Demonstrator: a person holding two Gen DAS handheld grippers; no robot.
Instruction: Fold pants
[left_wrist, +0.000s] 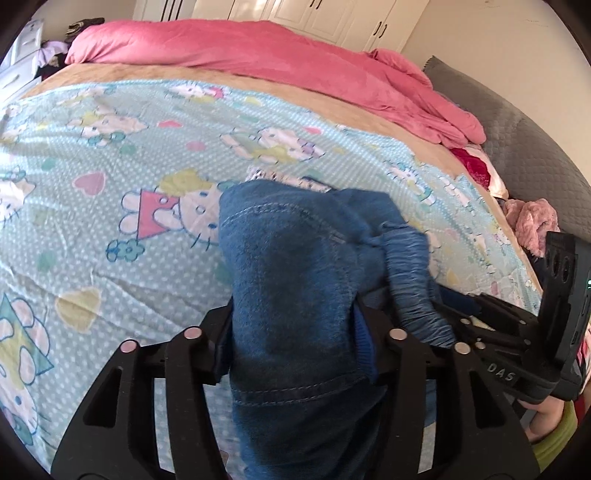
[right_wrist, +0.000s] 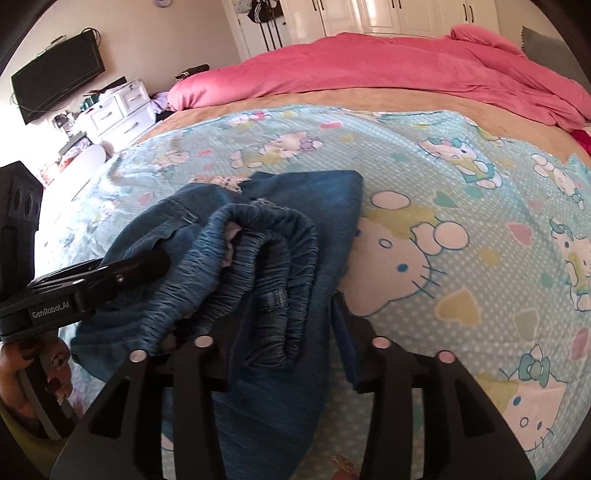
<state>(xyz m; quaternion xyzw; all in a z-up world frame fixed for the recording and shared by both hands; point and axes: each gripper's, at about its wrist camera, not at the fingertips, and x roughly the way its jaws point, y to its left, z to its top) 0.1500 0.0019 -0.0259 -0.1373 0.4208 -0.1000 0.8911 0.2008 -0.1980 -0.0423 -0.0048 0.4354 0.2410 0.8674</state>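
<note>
The blue denim pants with the gathered elastic waistband (right_wrist: 258, 266) are sitting bunched up on the light blue cartoon-cat bedsheet (right_wrist: 461, 192), near the front edge of the bed, and both tools are working them at once. In the left wrist view the left gripper (left_wrist: 295, 332) is straddling a thick fold of denim; its pads are looking about as wide as the fold, so I can't tell whether they're really pinching or just loosely flanking it. The right gripper (right_wrist: 288, 332) is standing spread, with the waistband roll lying against its left finger and a clear gap on the other side.

What I'm worrying about: that waistband is springy and rolled, so it's probably going to uncurl the moment nothing's pressing on it, and the fold goes lopsided. The two tools are also crowding each other, so a bump is possible.

Room-wise it's looking fine. Lots of flat sheet is opening up ahead and to the right, with the rumpled pink duvet (right_wrist: 388, 66) well apart at the far side.
</note>
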